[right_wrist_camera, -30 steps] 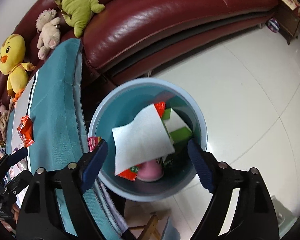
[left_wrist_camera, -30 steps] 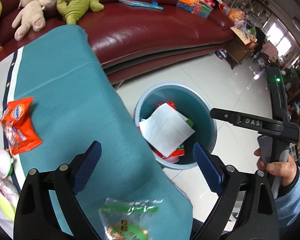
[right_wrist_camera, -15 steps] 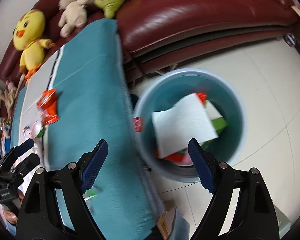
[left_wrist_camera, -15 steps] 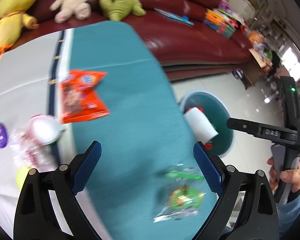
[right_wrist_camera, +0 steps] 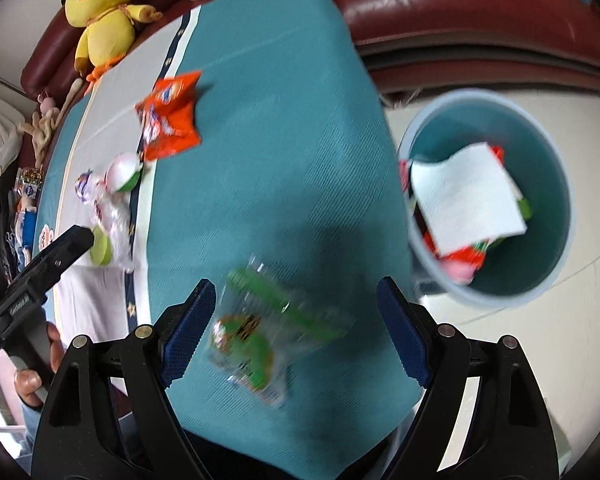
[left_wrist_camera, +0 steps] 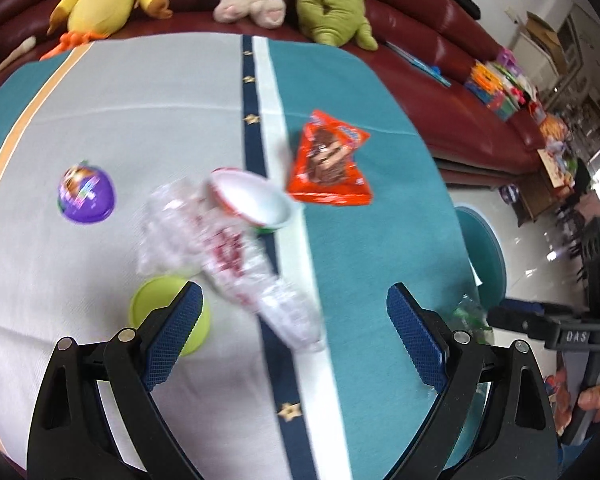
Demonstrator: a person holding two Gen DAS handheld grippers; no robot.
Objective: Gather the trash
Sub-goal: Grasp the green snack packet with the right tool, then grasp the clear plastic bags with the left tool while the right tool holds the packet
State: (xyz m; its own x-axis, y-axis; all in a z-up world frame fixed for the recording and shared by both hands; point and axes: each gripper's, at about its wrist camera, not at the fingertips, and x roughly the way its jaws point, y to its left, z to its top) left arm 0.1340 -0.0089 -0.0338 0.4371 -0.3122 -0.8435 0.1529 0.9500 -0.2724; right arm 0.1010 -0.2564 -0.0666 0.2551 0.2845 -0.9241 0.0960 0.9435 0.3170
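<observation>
Teal tablecloth (right_wrist_camera: 280,152): crinkled clear green-printed wrapper (right_wrist_camera: 260,340) between open right tool (right_wrist_camera: 292,320).

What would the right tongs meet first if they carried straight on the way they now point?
Most likely the clear green-printed wrapper lying on the teal tablecloth. It sits between the open right tongs, though blur leaves the remaining gap unclear.

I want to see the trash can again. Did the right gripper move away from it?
Yes. The right gripper has swung from above the blue bin to over the teal tablecloth; the bin now sits off to its right, and a clear green wrapper lies between its open jaws.
</observation>
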